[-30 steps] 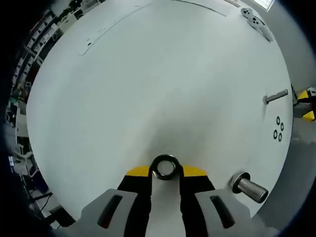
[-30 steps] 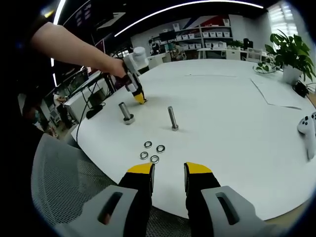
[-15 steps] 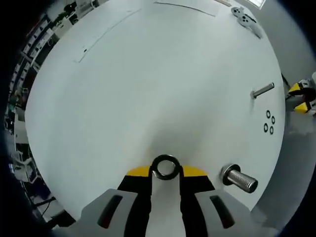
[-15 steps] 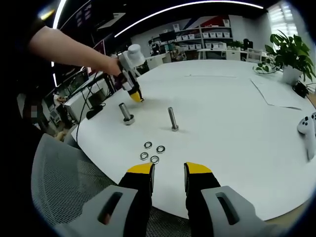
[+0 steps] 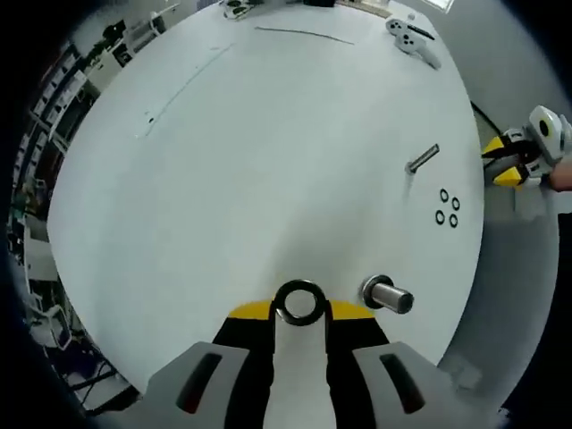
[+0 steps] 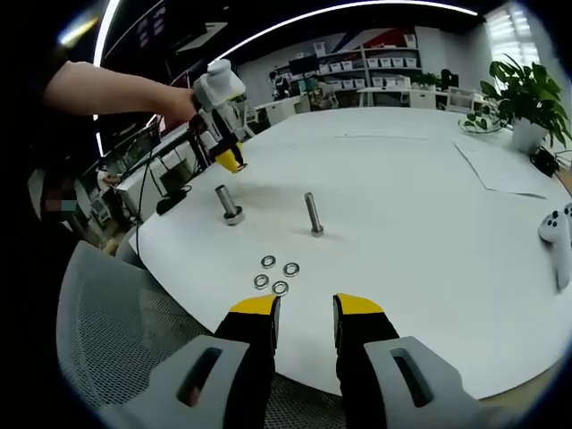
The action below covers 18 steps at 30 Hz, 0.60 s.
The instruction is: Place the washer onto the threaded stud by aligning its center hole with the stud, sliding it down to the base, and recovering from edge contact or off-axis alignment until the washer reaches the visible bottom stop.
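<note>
**Carrying the washer toward the stud**

Pinching the steel washer (image 5: 299, 303) flat between your left gripper (image 5: 299, 315) tips keeps its hole open for the threaded stud (image 5: 387, 296), which stands just beside it on the smooth white table (image 5: 268, 161). Your right gripper (image 6: 304, 313) hangs spread and empty near four spare washers (image 6: 275, 274).

The left gripper view looks steeply down on the desk (image 5: 250, 161) from above; the right gripper view looks level across it from its edge. Both share the studs (image 5: 388, 296) (image 6: 229, 204).
</note>
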Tool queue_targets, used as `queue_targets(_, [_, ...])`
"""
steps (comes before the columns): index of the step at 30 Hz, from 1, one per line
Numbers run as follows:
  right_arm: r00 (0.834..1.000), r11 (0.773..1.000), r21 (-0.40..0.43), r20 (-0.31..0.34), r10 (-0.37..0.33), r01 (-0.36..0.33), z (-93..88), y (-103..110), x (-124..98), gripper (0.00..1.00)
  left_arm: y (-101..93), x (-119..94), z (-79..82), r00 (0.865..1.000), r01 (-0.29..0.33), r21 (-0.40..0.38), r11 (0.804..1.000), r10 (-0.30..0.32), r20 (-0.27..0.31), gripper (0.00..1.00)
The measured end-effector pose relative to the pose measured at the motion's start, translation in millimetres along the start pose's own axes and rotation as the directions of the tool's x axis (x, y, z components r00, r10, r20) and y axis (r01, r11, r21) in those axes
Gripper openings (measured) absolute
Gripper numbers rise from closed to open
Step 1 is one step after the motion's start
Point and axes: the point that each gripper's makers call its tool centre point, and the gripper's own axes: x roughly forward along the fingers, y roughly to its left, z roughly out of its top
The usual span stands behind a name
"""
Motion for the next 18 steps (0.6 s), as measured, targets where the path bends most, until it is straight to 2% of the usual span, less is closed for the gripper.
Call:
queue_targets(5, [1.0, 1.0, 0.001, 0.002, 0.0, 0.0, 0.5, 0.1, -0.2, 0.27, -17.0, -8.9, 2.8, 1.0, 0.018, 0.033, 0.999, -0.019, 0.013, 0.19])
queue_targets(10, [1.0, 1.0, 0.001, -0.002, 0.0, 0.0, -0.4, 0.1, 0.1, 0.27, -43.5, -15.9, 5.4, 0.998, 0.054, 0.083, 0.995, -0.056, 0.012, 0.19])
queue_targets(18, [1.0, 1.0, 0.003, -0.005, -0.003, 0.003, -1.6, -1.1, 0.5, 0.27, -66.9, -11.4, 3.1, 0.997, 0.07, 0.165, 0.984, -0.066, -0.026, 0.19])
